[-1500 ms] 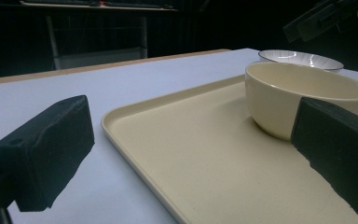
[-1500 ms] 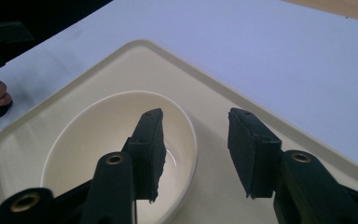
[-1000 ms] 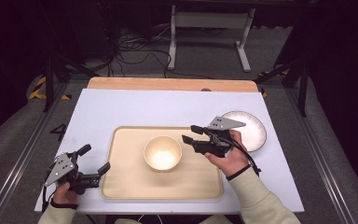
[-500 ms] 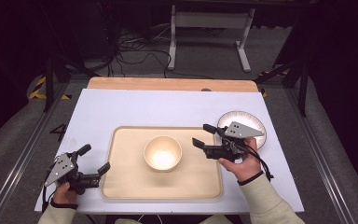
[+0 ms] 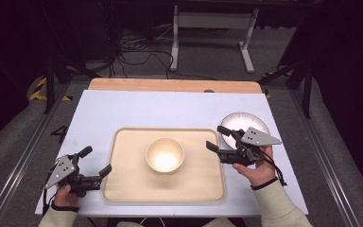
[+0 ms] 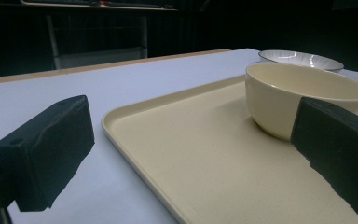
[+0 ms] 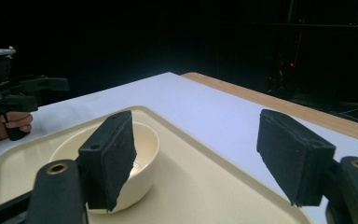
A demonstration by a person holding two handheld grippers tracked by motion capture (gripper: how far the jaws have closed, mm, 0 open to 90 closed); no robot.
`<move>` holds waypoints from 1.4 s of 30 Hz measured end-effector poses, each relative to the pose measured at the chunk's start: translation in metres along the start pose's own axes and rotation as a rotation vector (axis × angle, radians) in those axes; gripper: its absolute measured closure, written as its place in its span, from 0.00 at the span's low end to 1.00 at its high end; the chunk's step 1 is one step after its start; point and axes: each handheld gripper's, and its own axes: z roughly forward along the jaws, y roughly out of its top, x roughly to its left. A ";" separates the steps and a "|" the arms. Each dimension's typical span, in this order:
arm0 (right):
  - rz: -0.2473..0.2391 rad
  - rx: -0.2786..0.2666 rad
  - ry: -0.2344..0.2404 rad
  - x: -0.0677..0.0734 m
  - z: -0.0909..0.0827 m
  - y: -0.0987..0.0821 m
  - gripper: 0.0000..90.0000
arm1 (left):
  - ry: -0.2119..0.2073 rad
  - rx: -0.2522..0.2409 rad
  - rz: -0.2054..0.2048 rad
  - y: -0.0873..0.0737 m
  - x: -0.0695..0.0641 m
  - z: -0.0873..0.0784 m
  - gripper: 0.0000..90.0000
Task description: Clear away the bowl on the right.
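Observation:
A cream bowl (image 5: 165,155) stands upright and empty in the middle of a beige tray (image 5: 127,189). My right gripper (image 5: 218,138) hovers at the tray's right edge, open, jaws pointing left toward the bowl with nothing between them. In the right gripper view the bowl (image 7: 140,154) sits beyond the left jaw, on the tray (image 7: 205,182). My left gripper (image 5: 96,161) rests at the tray's near left corner, open and empty. In the left gripper view the bowl (image 6: 303,95) stands on the tray (image 6: 205,158), partly behind the right jaw.
A white ribbed plate (image 5: 245,124) lies on the pale blue table (image 5: 170,111) just right of the tray, partly under my right gripper. A wooden strip (image 5: 175,85) runs along the table's far edge. Dark floor with cables and a metal stand lies beyond.
My right gripper has drawn back from the bowl to the right and toward the person, over the tray's right edge. The left gripper and bowl have stayed put.

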 end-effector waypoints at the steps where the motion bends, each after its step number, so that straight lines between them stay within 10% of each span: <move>1: 0.011 -0.018 -0.004 -0.003 -0.001 -0.005 0.31 | 0.000 0.000 0.000 0.000 0.000 0.000 0.00; 8: -0.085 -0.041 -0.070 -0.006 0.000 -0.024 0.28 | 0.000 0.000 0.000 0.000 0.000 0.000 0.00; 17: -0.083 -0.056 -0.092 -0.009 -0.004 -0.044 0.25 | -0.001 0.001 0.001 0.000 0.000 0.000 0.00; 33: -0.076 -0.001 -0.089 -0.010 -0.005 -0.072 0.18 | 0.000 0.001 -0.001 0.000 0.000 0.000 0.00; 42: -0.151 -0.018 -0.049 -0.004 -0.007 -0.074 0.11 | 0.002 -0.002 0.001 0.000 0.000 0.000 0.00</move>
